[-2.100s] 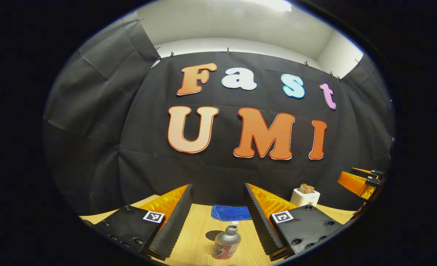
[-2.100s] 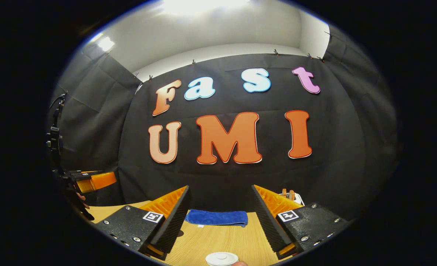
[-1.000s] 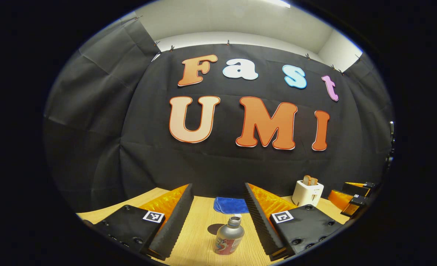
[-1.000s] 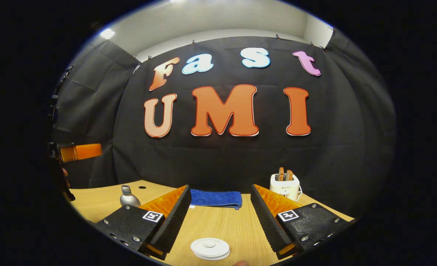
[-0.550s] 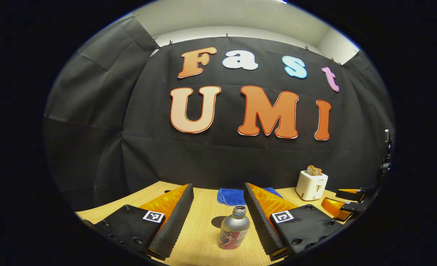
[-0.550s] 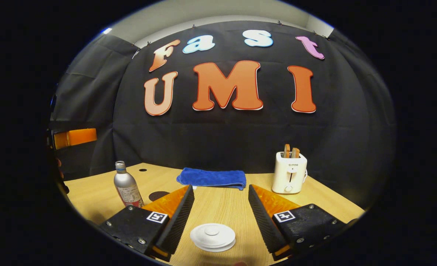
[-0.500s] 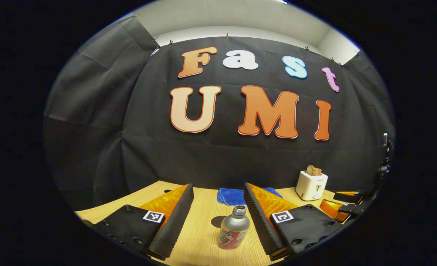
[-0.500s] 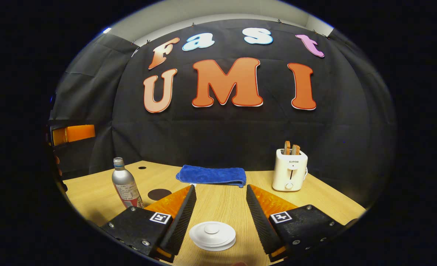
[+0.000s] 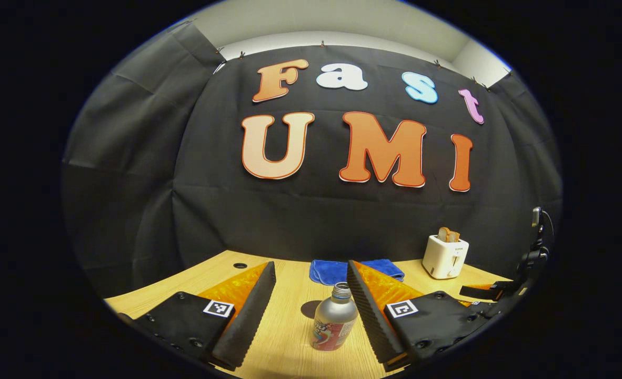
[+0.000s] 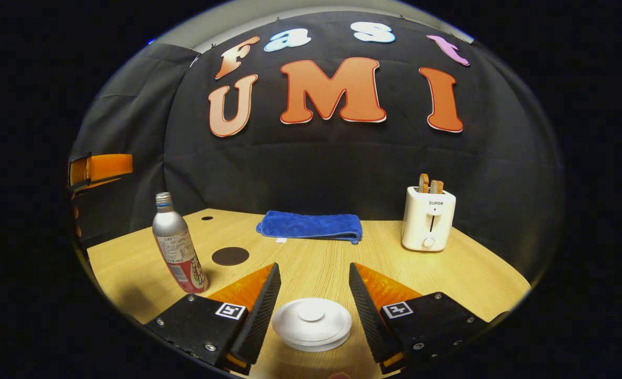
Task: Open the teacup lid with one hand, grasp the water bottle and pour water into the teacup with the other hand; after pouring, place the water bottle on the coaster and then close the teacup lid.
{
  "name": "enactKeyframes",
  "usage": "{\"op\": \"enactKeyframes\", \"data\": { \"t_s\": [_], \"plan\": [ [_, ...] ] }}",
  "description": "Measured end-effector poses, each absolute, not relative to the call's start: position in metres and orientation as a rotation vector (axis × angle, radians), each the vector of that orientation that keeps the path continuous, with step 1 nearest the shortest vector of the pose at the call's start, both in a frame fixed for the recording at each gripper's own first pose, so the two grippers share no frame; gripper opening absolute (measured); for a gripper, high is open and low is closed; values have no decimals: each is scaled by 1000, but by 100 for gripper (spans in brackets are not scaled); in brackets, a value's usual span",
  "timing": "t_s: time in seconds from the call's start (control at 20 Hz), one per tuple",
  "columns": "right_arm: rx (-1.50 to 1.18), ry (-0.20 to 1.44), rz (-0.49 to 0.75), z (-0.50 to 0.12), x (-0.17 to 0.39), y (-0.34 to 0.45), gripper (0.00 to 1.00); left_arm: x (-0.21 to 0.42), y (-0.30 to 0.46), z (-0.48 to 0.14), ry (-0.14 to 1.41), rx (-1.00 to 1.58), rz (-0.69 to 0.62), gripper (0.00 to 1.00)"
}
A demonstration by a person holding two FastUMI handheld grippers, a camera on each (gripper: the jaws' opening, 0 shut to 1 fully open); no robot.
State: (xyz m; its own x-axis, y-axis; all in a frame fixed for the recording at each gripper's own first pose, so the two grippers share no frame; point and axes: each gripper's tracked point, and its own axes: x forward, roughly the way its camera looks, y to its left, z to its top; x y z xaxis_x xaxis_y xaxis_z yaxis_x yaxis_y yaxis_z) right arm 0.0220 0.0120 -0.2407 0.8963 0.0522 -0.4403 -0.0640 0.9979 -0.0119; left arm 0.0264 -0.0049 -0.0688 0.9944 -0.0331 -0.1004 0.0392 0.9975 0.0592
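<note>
Right gripper view showed the white teacup lid [image 10: 311, 323] on the desk [image 10: 479, 279], framed by the released right gripper [image 10: 311, 300]; a centred pinch on its knob looked wisest. Left gripper view had the water bottle [image 9: 334, 325] upright between the released left gripper [image 9: 311, 295].

recording booth, black cloth wall [image 10: 316, 168], wooden table [image 10: 479, 279]

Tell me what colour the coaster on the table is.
Dark brown, a plain flat disc; the right gripper view shows it best.
</note>
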Motion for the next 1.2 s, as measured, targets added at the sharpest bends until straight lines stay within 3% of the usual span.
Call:
{"op": "enactKeyframes", "data": {
  "t_s": [1.15,1.2],
  "plan": [
    [-20,524,71,-275,24,7,78,27,-2,-86,128,75,-33,90],
    [-14,534,76,-276,23,8,62,26,-3,-87,129,76,-34,90]
  ]
}}
